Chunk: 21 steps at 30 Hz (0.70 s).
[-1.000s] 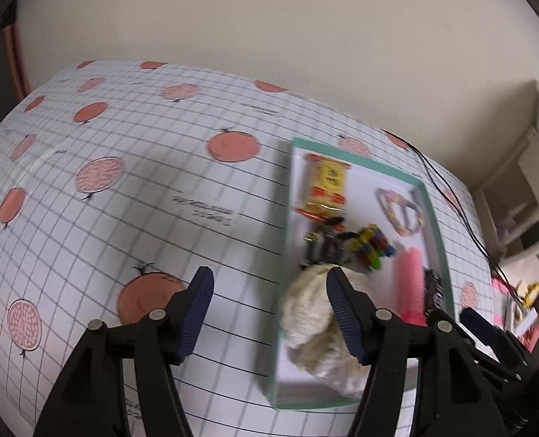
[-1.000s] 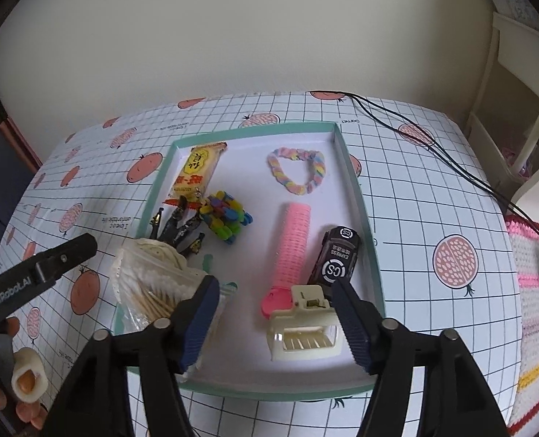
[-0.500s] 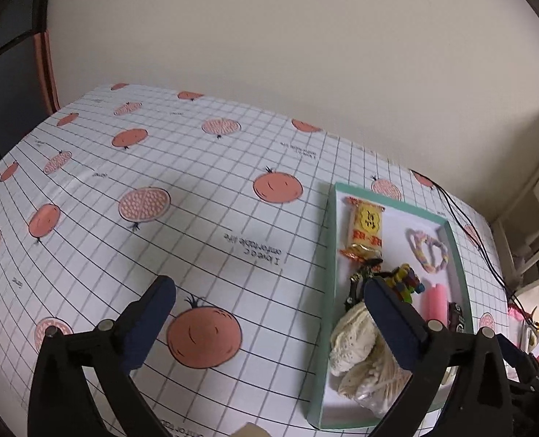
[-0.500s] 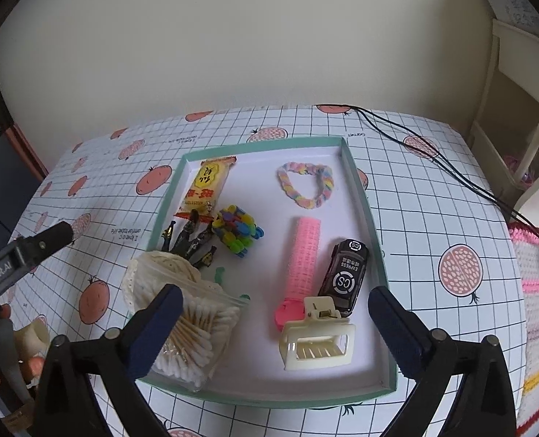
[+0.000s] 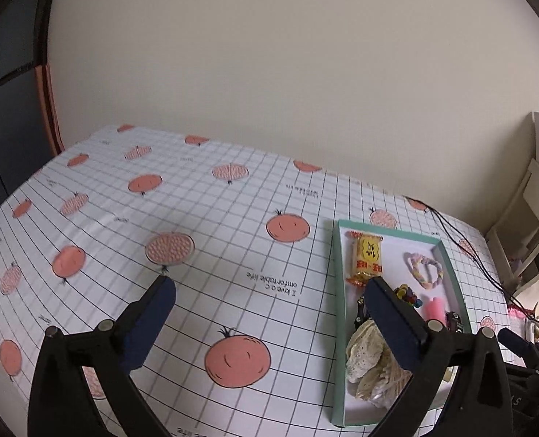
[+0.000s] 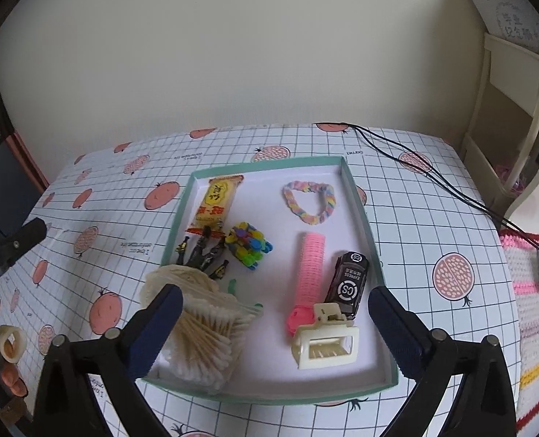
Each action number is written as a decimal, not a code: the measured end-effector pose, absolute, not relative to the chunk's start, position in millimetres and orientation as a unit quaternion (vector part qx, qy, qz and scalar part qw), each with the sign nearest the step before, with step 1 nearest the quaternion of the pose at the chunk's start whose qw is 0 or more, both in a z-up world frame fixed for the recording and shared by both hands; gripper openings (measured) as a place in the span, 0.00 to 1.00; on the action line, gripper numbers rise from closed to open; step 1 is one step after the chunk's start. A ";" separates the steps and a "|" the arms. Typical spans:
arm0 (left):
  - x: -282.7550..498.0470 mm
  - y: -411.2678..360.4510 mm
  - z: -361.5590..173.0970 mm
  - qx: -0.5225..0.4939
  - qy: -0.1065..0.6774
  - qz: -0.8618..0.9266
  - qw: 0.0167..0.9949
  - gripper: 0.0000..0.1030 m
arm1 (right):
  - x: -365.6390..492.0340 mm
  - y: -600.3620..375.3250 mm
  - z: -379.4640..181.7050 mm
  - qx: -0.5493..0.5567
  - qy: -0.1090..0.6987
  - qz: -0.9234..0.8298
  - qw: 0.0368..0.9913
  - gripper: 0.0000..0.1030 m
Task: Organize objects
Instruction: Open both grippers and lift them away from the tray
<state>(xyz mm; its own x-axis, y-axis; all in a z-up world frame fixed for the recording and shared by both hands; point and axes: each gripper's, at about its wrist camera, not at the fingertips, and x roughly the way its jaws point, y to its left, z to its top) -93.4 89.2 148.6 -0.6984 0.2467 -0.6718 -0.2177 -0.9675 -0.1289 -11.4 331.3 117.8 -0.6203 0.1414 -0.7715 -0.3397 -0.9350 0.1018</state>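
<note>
A teal-rimmed white tray point(image 6: 358, 196) point(image 5: 335, 291) holds a yellow snack packet point(image 6: 216, 204) point(image 5: 367, 260), a pastel braided loop point(image 6: 309, 202) point(image 5: 424, 271), a bag of cotton swabs point(image 6: 204, 331) point(image 5: 369, 364), black clips point(image 6: 204, 255), a colourful toy point(image 6: 248, 244), a pink hair roller point(image 6: 307, 276), a black toy car point(image 6: 349, 284) and a cream claw clip point(image 6: 326, 338). My right gripper point(image 6: 273, 304) hangs open above the tray's near half, holding nothing. My left gripper point(image 5: 269, 296) is open over the tablecloth just left of the tray, also holding nothing.
The table carries a grid cloth with orange fruit prints point(image 5: 196, 218). A black cable point(image 6: 415, 167) runs across its far right corner. A white shelf unit point(image 6: 517, 116) stands to the right, a knitted mat point(image 6: 531, 313) beside the table. A hand with a ring shows at the left edge point(image 6: 9, 346).
Both grippers have risen and pulled back from the tray, and their jaws have spread wider. The cotton swab bag and claw clip lie free in the tray.
</note>
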 end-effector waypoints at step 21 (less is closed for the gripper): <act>-36.8 53.3 159.3 -0.361 -0.003 0.926 0.111 1.00 | 34.9 281.4 133.6 -0.401 0.104 0.899 0.144 1.00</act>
<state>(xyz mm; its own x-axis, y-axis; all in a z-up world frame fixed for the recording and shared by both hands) -36.8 53.3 159.3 -0.7153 0.2074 -0.6673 -0.2025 -0.9755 -0.0861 34.9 281.4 133.6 -0.6371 0.1759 -0.7504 -0.3430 -0.9366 0.0716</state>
